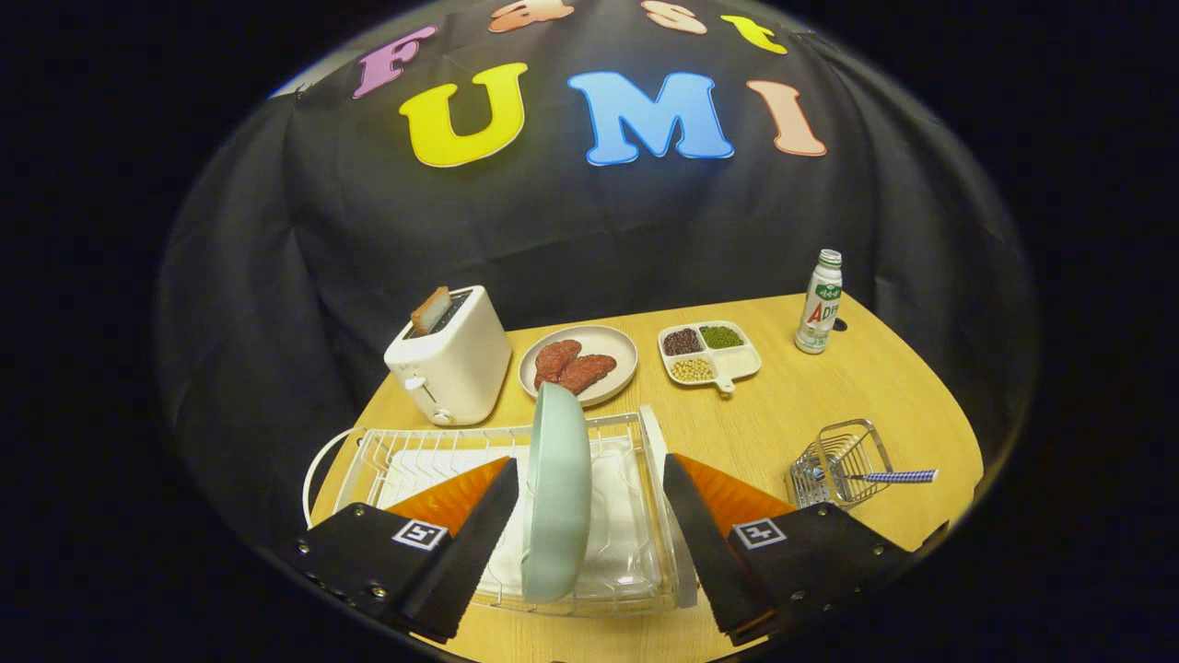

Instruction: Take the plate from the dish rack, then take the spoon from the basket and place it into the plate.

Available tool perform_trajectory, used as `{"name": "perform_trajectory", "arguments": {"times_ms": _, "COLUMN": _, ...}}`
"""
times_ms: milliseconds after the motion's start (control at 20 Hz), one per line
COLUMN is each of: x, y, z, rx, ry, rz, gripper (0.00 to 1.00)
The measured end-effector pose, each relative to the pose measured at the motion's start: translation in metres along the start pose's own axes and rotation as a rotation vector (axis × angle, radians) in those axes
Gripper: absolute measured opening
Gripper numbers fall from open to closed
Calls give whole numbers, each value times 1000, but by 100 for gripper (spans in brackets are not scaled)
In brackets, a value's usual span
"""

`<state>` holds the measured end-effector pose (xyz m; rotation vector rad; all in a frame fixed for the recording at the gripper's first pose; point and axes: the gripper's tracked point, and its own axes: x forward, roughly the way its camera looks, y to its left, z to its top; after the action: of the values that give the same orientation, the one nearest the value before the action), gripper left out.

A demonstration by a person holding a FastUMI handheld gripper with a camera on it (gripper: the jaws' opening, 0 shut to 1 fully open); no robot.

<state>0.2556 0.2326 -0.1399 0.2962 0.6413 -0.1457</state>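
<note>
So on the wooden desk (829,396), starting from the left: white toaster (449,364) with a slice of toast sticking out, then the white dish rack (516,516) in front of it. The pale green plate (555,497) stands on edge in the rack, right between the fingers of the tongs (589,511), which are spread wide and not touching it. Behind the rack there's a beige dish with red slices (578,365), next a divided tray of beans (709,354), then a small bottle (819,302). Far right, a wire basket (840,463) with the spoon (889,476) in it, handle poking out sideways.
</note>
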Motion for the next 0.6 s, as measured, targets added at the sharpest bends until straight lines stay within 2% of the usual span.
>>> {"name": "perform_trajectory", "arguments": {"times_ms": 250, "x": 31, "y": 15, "z": -16, "rx": 39, "ry": 122, "rz": 55, "gripper": 97}}
{"name": "perform_trajectory", "arguments": {"times_ms": 450, "x": 49, "y": 26, "z": -28, "rx": 53, "ry": 198, "rz": 81, "gripper": 92}}
{"name": "perform_trajectory", "arguments": {"times_ms": 550, "x": 55, "y": 25, "z": -34, "rx": 25, "ry": 233, "rz": 63, "gripper": 54}}
{"name": "perform_trajectory", "arguments": {"times_ms": 600, "x": 53, "y": 22, "z": -33, "rx": -1, "ry": 245, "rz": 38, "gripper": 43}}
